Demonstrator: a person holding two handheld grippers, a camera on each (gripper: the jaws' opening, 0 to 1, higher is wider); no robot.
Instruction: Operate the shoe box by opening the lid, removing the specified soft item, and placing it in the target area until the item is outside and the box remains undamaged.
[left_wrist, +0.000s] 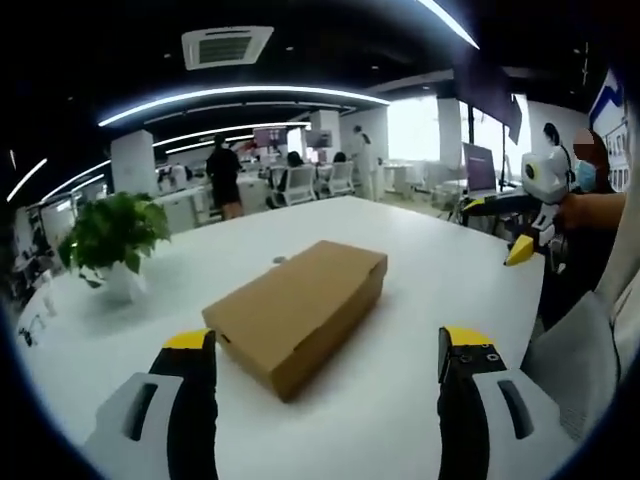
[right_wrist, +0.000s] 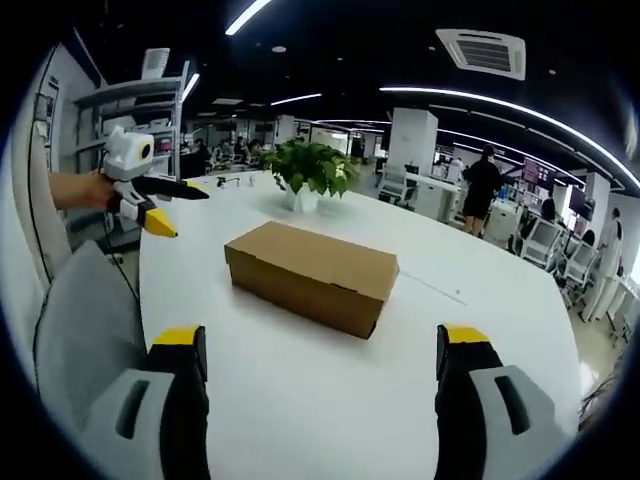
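A closed brown cardboard shoe box (left_wrist: 300, 310) lies flat on the white table (left_wrist: 430, 270), its lid down. My left gripper (left_wrist: 327, 338) hovers just short of the box's near corner, open, jaws spread wide and nothing between them. From the opposite side, the box (right_wrist: 315, 270) sits a little beyond my right gripper (right_wrist: 320, 335), which is also open and holds nothing. Each gripper appears in the other's view, held in a hand off the table's edge: the right gripper (left_wrist: 520, 235) and the left gripper (right_wrist: 155, 205). The soft item is hidden inside the box.
A potted green plant (left_wrist: 110, 235) (right_wrist: 310, 165) stands on the table (right_wrist: 300, 410) beyond one end of the box. A small dark thing (left_wrist: 280, 260) lies near the box. Desks, chairs and people stand far behind. A person's grey sleeve (right_wrist: 90, 320) is close.
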